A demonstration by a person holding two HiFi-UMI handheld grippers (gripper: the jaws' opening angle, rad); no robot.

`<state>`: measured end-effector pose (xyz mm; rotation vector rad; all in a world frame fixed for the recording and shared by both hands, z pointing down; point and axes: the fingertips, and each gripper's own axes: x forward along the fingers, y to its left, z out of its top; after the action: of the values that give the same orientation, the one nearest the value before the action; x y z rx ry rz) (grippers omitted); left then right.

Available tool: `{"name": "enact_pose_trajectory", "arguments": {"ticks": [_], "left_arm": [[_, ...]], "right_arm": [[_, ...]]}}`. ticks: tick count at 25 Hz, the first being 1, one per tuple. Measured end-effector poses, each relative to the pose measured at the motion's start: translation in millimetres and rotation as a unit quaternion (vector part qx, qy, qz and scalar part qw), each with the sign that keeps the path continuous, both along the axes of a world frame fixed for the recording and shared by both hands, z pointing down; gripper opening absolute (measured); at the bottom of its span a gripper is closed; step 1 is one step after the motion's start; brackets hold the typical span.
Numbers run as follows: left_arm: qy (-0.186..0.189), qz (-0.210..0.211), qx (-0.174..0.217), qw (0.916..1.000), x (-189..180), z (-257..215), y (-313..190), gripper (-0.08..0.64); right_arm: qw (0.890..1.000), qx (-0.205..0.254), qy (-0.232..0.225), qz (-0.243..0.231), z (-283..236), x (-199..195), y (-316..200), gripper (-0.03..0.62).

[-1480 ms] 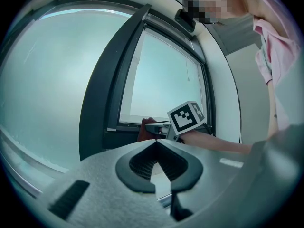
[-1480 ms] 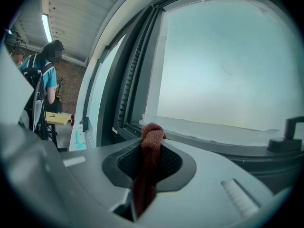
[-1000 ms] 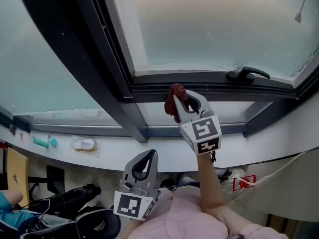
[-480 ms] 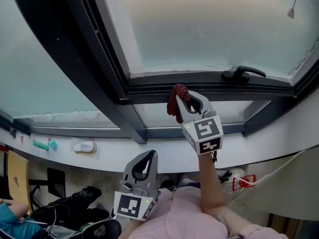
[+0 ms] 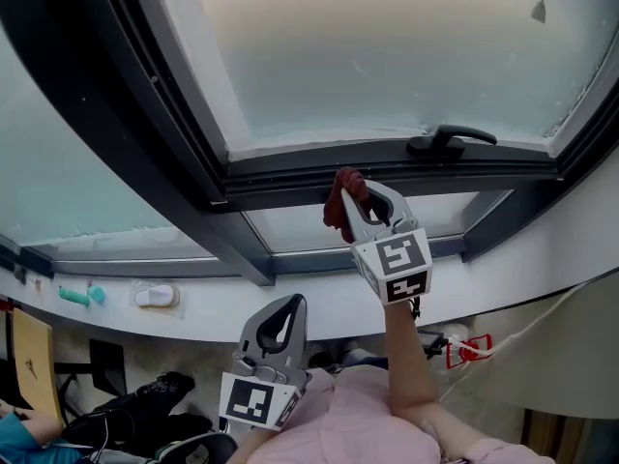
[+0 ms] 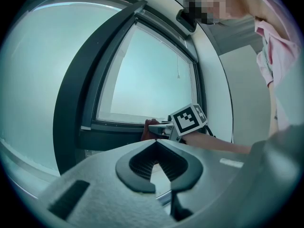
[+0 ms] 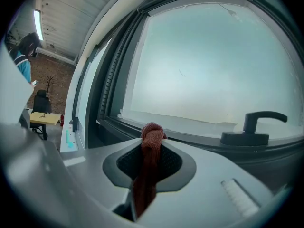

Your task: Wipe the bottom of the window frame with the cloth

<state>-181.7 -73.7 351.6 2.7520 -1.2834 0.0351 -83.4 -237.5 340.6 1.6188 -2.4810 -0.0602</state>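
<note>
The dark bottom rail of the window frame [image 5: 387, 167] runs across the middle of the head view, with a black handle [image 5: 450, 141] on it. My right gripper [image 5: 352, 188] is shut on a dark red cloth [image 5: 338, 206], and the bunched cloth sits right at the rail's lower edge. In the right gripper view the cloth [image 7: 151, 148] sticks out past the right gripper [image 7: 152, 137], with the rail [image 7: 199, 137] and handle [image 7: 256, 127] just beyond. My left gripper [image 5: 292, 303] hangs lower, shut and empty; from the left gripper [image 6: 156, 144] I see the right one's marker cube [image 6: 189, 120].
A white sill [image 5: 290, 307] runs below the window, with a teal item [image 5: 75, 295] and a white item [image 5: 155, 298] at its left. A red object [image 5: 464, 344] lies low at the right. A cord pull [image 5: 538, 10] hangs at the top right. A person in teal [image 7: 23, 56] stands far left.
The head view has tilted, so the window sits slightly higher and further left. The right gripper keeps the cloth at the rail. The left gripper has not moved.
</note>
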Motion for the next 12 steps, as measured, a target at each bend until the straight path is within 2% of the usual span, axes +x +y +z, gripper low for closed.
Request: {"name": "enact_pose_trajectory", "arguments": {"ticks": [12], "left_arm": [[0.005, 0.032, 0.004, 0.9995, 45.8, -3.2, -5.1, 0.000]], "right_arm": [[1.000, -0.005, 0.004, -0.004, 0.0, 36.4, 2.7, 0.057]]}}
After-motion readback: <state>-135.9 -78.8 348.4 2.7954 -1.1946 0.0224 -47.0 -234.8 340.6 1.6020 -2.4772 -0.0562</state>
